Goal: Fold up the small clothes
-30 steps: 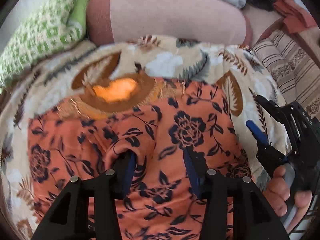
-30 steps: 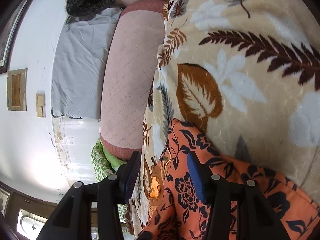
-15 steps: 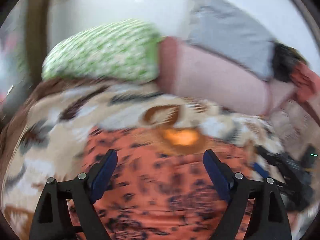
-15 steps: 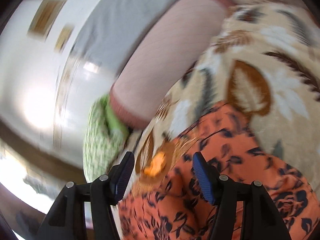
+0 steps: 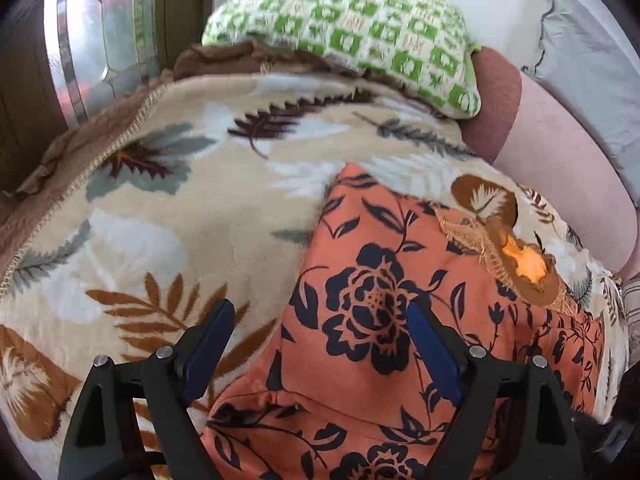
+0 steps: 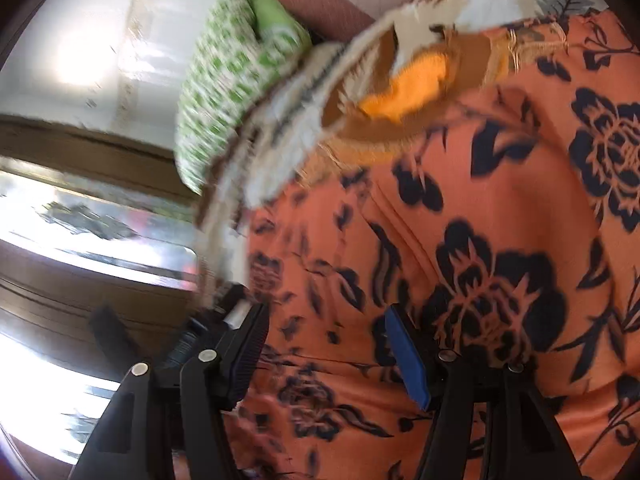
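— Orange floral garment (image 5: 384, 312) lay spread on the leaf-print blanket (image 5: 168, 216), toward 4 o'clock in our left view. Our grippers?

— We saw the left gripper (image 5: 316, 344) wide apart, gripping nothing, one finger over blanket, one over cloth. The right gripper (image 6: 328, 344) also gaped, empty, above the garment; that view was blurred.

— The green pillow (image 5: 360, 32)?

— At 12 o'clock, well apart.
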